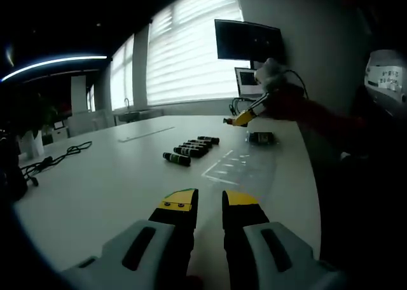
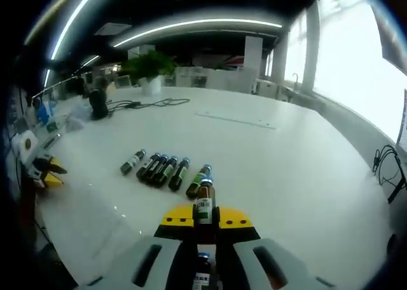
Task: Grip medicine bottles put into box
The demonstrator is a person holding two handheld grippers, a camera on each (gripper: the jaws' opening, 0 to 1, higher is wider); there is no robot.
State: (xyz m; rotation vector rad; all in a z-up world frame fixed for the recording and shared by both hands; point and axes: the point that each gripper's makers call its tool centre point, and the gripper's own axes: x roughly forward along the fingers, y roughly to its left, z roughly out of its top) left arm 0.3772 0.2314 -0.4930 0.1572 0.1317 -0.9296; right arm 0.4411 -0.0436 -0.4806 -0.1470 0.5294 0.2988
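one medicine bottle (image 2: 203,207) stands lengthwise between the right hand-held gripper's (image 2: 205,219) clenched jaws, cap forward.

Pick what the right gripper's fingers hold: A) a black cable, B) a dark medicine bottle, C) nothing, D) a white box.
B: in the right gripper view, the right gripper is shut on a dark medicine bottle, upright between its yellow-tipped fingers.

The left gripper view looks low across the white table (image 1: 114,175), its jaws rising from the bottom toward the bright windows (image 1: 191,48). The right gripper view faces the opposite way from above the far edge. Both views share the row of bottles (image 1: 191,149) beyond their fingertips.
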